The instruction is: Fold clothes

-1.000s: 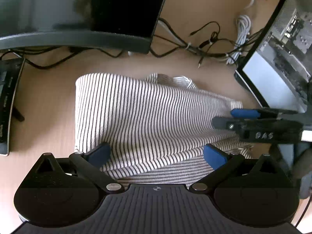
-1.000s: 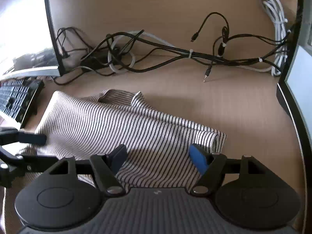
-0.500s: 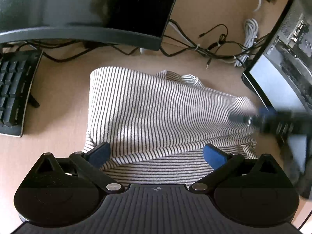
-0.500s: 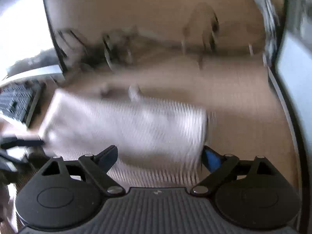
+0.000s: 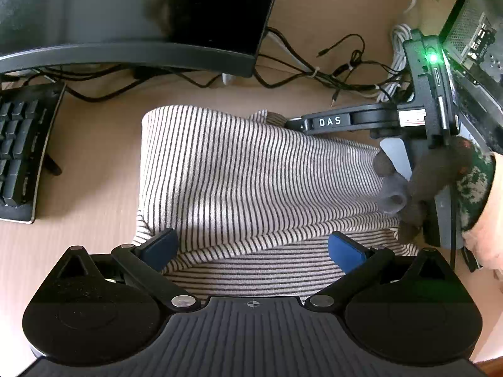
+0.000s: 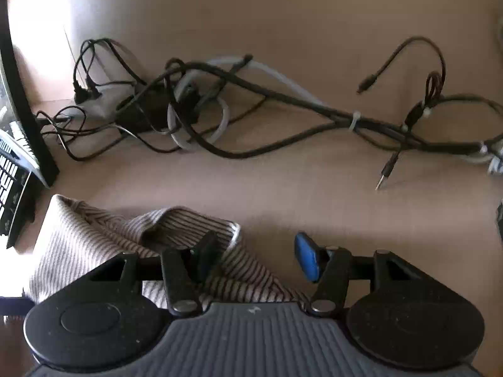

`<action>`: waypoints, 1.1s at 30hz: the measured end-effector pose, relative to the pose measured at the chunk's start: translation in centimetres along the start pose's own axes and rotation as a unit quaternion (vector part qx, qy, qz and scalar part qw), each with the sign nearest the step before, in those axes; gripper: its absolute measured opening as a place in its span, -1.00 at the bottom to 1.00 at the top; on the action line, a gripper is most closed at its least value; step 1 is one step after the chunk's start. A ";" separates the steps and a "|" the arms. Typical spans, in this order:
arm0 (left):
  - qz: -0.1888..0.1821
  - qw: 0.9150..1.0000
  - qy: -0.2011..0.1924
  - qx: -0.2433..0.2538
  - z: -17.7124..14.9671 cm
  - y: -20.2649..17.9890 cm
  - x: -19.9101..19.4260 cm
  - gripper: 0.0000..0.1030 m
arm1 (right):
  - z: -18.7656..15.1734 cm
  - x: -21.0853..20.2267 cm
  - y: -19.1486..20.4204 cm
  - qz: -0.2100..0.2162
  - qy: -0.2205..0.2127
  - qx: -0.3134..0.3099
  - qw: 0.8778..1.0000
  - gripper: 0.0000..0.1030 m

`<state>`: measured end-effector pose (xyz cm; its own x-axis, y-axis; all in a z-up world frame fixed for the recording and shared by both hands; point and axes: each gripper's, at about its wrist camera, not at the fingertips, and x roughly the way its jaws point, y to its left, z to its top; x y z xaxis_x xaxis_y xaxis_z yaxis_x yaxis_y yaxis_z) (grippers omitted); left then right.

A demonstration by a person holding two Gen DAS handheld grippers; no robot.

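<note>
right gripper (image 6: 254, 256) moved to striped shirt (image 5: 251, 182) collar, jaws closing; left gripper (image 5: 251, 248) jaws open.

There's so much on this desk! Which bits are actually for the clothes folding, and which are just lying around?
For the folding:
- striped top
- left gripper, open over the top's near edge
- right gripper, jaws closing at the top's far corner

Just lying about:
- keyboard
- monitor
- tangle of cables
- loose audio plug
</note>
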<state>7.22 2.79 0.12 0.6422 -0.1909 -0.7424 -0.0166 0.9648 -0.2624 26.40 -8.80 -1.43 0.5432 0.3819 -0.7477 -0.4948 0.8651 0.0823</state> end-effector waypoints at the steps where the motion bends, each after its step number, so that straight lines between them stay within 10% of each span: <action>1: 0.000 1.000 0.000 0.001 0.0 0.0 0.0 1.00 | 0.0 0.1 0.1 0.005 0.002 -0.004 1.000 -0.16; 6: 0.000 1.000 0.000 0.003 0.0 0.0 0.1 1.00 | -0.8 -1.1 1.4 0.024 0.002 -0.007 1.000 -0.84; 16: -0.025 0.999 -0.005 -0.045 -1.2 3.0 -2.3 1.00 | -4.9 -10.4 2.0 0.134 -0.026 0.053 0.989 -0.88; 21: -0.007 0.998 -0.021 -0.065 -1.5 4.8 -3.7 1.00 | -11.5 -8.6 0.9 0.141 0.019 0.113 0.983 -0.96; 33: 0.013 0.996 -0.067 -0.065 4.7 2.8 -1.8 0.92 | -13.2 -9.5 2.1 0.111 -0.001 0.099 0.989 -0.97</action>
<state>9.65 6.66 3.64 0.7371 -0.1313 -0.6629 -0.1278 0.9361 -0.3276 11.21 -14.92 -2.86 0.4371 0.5696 -0.6960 -0.4590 0.8068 0.3720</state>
